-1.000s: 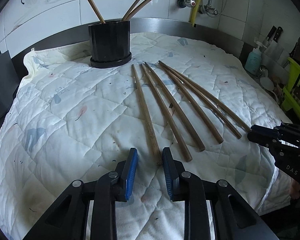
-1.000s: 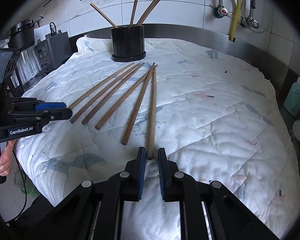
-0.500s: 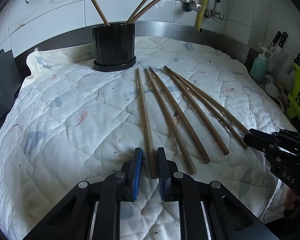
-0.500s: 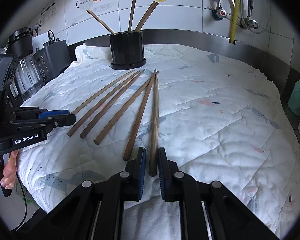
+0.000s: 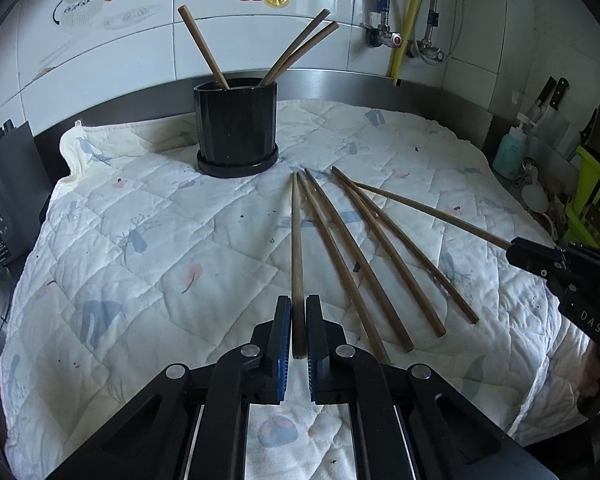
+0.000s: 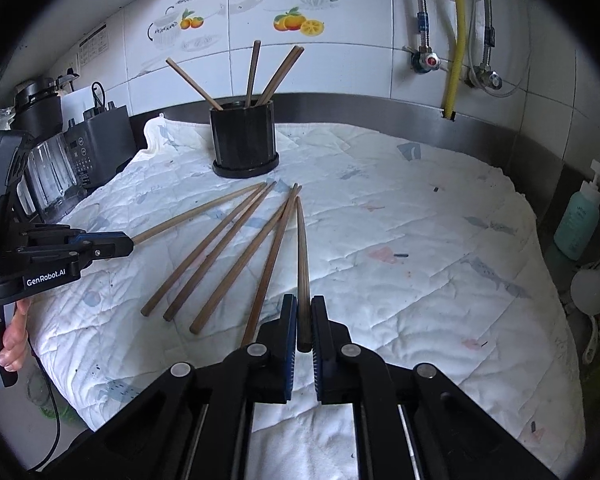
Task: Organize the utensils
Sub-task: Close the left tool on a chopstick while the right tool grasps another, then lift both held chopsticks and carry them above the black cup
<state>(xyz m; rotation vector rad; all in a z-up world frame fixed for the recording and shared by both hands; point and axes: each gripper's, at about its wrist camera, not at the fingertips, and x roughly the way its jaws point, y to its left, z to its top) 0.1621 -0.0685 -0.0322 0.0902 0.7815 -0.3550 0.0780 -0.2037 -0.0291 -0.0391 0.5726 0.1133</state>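
Observation:
My left gripper (image 5: 298, 301) is shut on the near end of the leftmost wooden chopstick (image 5: 296, 240), its jaws closing the last bit with the pads pressed on the stick. My right gripper (image 6: 304, 300) grips the rightmost chopstick (image 6: 302, 248) the same way. Each shows in the other view: the right gripper (image 5: 515, 246) at the right edge, the left gripper (image 6: 130, 245) at the left. Both held sticks slope up off the quilted cloth (image 5: 160, 240). Several chopsticks (image 5: 364, 264) lie fanned between them. The black holder (image 5: 236, 128) stands at the back with three chopsticks in it.
Dark kitchen appliances (image 6: 100, 148) stand along the left edge of the counter. A teal soap bottle (image 6: 580, 220) and a green rack (image 5: 592, 200) stand at the right. Pipes and taps (image 6: 452, 60) run down the tiled wall. A hand (image 6: 12, 340) holds the left gripper's handle.
Both grippers closed onto the near ends of the outermost chopsticks and rose. The held ends have lifted off the cloth; the right-hand stick has swung away from its neighbours.

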